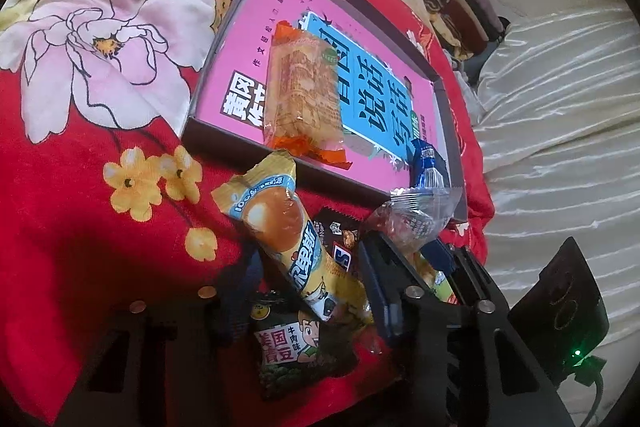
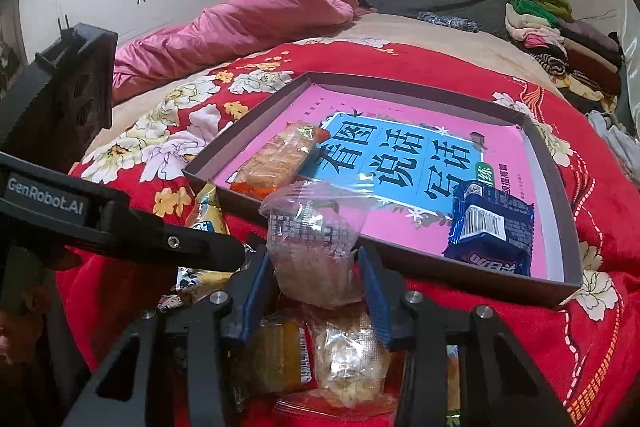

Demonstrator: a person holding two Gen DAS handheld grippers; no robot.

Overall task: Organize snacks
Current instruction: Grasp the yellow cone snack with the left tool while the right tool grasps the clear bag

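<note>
A shallow brown box (image 1: 436, 73) (image 2: 560, 195) with a pink and blue book in its bottom lies on the red floral blanket. An orange cracker packet (image 1: 304, 95) (image 2: 280, 155) and a blue packet (image 1: 426, 163) (image 2: 492, 231) lie in it. My left gripper (image 1: 312, 291) is open around a yellow cake packet (image 1: 284, 239); a dark green-pea packet (image 1: 296, 351) and a brown packet (image 1: 340, 239) lie beneath. My right gripper (image 2: 316, 267) is shut on a clear snack bag (image 2: 316, 247) (image 1: 412, 219), held just before the box's near wall.
More wrapped snacks (image 2: 316, 359) lie in a pile under my right gripper. A pink quilt (image 2: 248, 23) and a stack of folded clothes (image 2: 560, 39) sit at the back. White satin bedding (image 1: 560, 107) lies beside the blanket.
</note>
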